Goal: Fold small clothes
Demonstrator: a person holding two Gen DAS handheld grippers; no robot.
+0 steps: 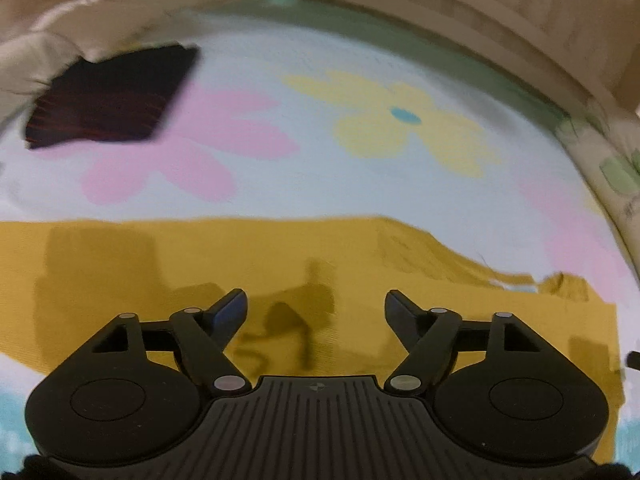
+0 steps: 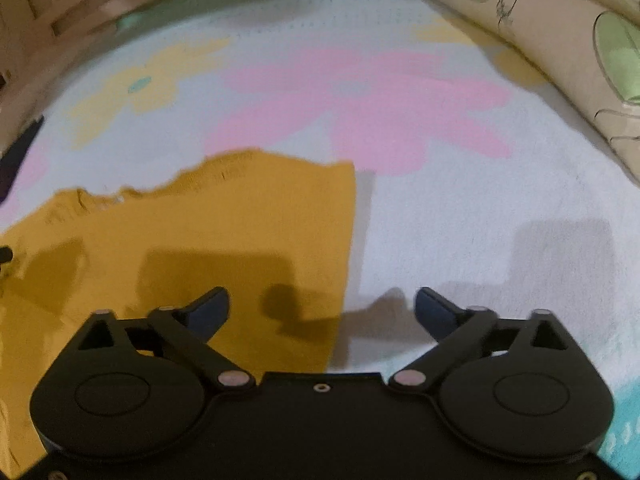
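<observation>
A mustard-yellow garment (image 1: 248, 264) lies flat on a pale blue bed sheet with pink and yellow flowers (image 1: 320, 92). My left gripper (image 1: 316, 308) is open and empty, hovering over the garment's middle. In the right wrist view the same garment (image 2: 208, 232) fills the lower left, with its straight right edge running down the middle. My right gripper (image 2: 322, 306) is open and empty, straddling that right edge. A dark folded garment with red stripes (image 1: 112, 96) lies at the far left of the sheet.
A beige headboard or bed frame (image 1: 520, 24) curves along the far side. A rolled floral cushion (image 2: 560, 48) lies at the right edge of the sheet. A cream pillow (image 1: 36, 60) sits at the far left.
</observation>
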